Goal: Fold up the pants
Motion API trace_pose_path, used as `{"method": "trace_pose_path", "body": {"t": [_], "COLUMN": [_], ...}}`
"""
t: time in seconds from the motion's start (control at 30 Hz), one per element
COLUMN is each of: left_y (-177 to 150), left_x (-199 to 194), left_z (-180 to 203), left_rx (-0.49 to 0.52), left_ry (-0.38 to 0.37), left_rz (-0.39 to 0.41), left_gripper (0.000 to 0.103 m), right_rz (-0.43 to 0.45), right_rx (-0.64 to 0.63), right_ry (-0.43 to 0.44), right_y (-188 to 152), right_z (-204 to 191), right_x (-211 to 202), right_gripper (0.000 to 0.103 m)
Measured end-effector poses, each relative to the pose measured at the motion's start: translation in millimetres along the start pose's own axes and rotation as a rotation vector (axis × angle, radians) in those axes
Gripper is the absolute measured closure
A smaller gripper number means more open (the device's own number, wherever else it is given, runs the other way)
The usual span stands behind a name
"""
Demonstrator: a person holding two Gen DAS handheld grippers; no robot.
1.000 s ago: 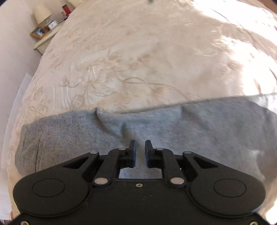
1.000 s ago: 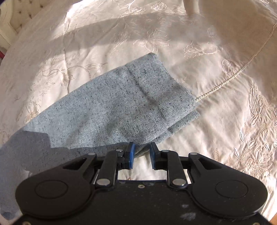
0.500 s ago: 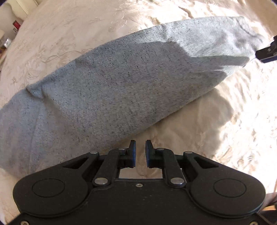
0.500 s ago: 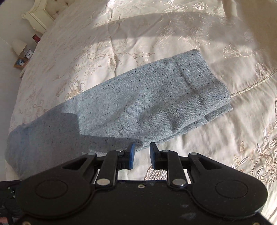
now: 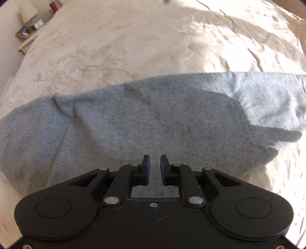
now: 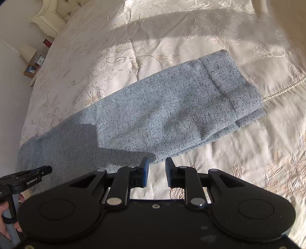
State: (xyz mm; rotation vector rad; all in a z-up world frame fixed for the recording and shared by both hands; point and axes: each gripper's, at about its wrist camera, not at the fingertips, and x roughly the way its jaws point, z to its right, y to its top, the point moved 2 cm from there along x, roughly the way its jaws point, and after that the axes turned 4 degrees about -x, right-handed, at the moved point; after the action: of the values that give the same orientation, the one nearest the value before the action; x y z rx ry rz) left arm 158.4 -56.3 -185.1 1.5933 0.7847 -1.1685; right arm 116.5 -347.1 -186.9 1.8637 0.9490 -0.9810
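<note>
Grey speckled pants (image 6: 172, 111) lie flat on the cream embroidered bedspread (image 6: 153, 34), folded lengthwise into one long strip; the leg cuffs (image 6: 235, 80) are at the right. In the left wrist view the pants (image 5: 133, 124) fill the middle. My left gripper (image 5: 155, 170) hovers over the pants' near edge, jaws slightly apart and empty. My right gripper (image 6: 156, 172) is slightly open and empty just off the pants' near edge. The left gripper's body (image 6: 24, 182) shows in the right wrist view at the far left.
A nightstand with a lamp (image 5: 28, 11) and a picture frame (image 5: 23, 32) stands beside the bed at the far left. A white headboard (image 6: 49, 17) is at the back. A corded trim (image 6: 281, 90) runs across the bedspread by the cuffs.
Both grippers pulled back from the pants; more of the strip shows in the right wrist view. The left wrist view swung over the pants and back. The jaws stayed slightly apart.
</note>
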Motion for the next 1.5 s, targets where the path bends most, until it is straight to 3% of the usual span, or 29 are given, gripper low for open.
{"method": "trace_pose_path", "body": {"t": [0.07,0.1,0.2,0.33,0.43,0.5,0.6,0.7,0.97,1.07,1.2,1.5], "left_y": [-10,-15,-14,-1,17,27,32,39,51,59,62,54], "left_x": [24,30,19,-10,-6,13,54,49,17,20,50,53], "left_z": [12,16,22,29,36,36,30,36,67,86,95,99], "left_rx": [0.045,0.059,0.038,0.024,0.026,-0.010,-0.042,-0.030,0.006,0.030,0.015,0.028], "left_ry": [-0.036,-0.016,0.012,-0.010,0.022,0.030,0.064,0.090,0.082,0.055,0.045,0.048], "left_rz": [-0.108,-0.107,-0.072,0.034,0.067,0.029,-0.104,-0.095,-0.010,-0.008,-0.083,-0.054], "left_gripper": [0.082,0.082,0.084,0.083,0.082,0.082,0.081,0.083,0.082,0.082,0.082,0.086], "right_rz": [0.000,-0.001,0.004,0.054,0.081,0.086,0.072,0.017,0.117,0.095,0.097,0.172], "right_rx": [-0.011,-0.010,0.009,0.010,0.003,-0.009,-0.009,0.054,0.138,0.210,0.272,0.528], "right_ry": [-0.007,-0.007,-0.006,-0.024,-0.065,-0.085,-0.157,-0.233,-0.112,-0.047,0.009,0.102], "right_y": [0,0,4,20,37,51,66,73,53,36,17,20], "right_z": [-3,-3,1,15,30,40,60,92,124,136,143,169], "right_x": [2,4,4,-7,-10,-5,15,36,-16,-20,-11,15], "right_gripper": [0.081,0.081,0.081,0.080,0.080,0.080,0.080,0.090,0.068,0.067,0.066,0.065]}}
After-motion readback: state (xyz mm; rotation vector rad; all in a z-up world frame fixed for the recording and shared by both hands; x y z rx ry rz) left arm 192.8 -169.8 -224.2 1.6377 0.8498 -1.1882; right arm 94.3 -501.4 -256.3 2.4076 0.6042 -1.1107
